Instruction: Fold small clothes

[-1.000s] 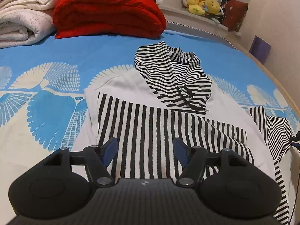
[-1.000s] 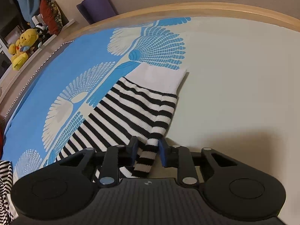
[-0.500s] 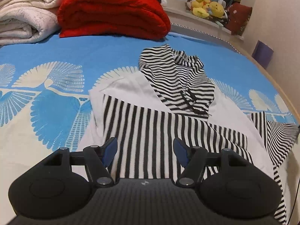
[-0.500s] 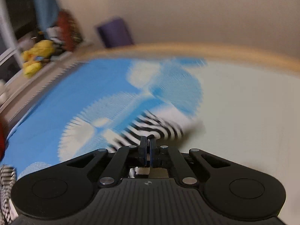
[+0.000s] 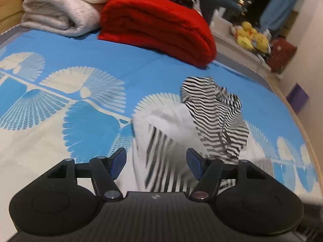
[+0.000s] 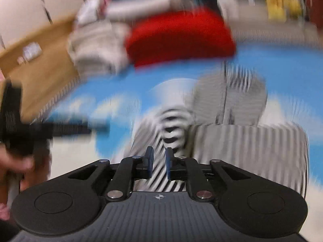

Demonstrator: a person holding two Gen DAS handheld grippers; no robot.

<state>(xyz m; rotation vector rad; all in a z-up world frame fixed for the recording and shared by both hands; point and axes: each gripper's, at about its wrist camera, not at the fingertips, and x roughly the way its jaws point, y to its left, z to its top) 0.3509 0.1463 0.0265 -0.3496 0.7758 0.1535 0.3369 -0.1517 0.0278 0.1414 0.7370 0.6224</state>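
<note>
The left gripper (image 5: 156,162) hangs tilted down over the bed's blue and cream fan-patterned cover (image 5: 60,104), its jaws standing wide apart with nothing between them. Beyond its blue pads lies the black-and-white striped hooded top with white panels (image 5: 193,129), spread on the cover, hood (image 5: 214,109) toward the far side; the part nearest the jaws is smeared by motion.

The right gripper (image 6: 159,164) also points downward, its jaws a narrow gap apart and opening. A striped sleeve (image 6: 161,178) of the top runs between the pads, but the pads do not seem to press on it (blur makes this hard to judge). In the right wrist view, almost everything is streaked. At the left edge a person's hand (image 6: 14,161) grips a dark tool, cut off by the frame.

At the head of the bed sit a folded red blanket (image 5: 157,30) and a folded cream blanket (image 5: 60,8), touching each other.
</note>
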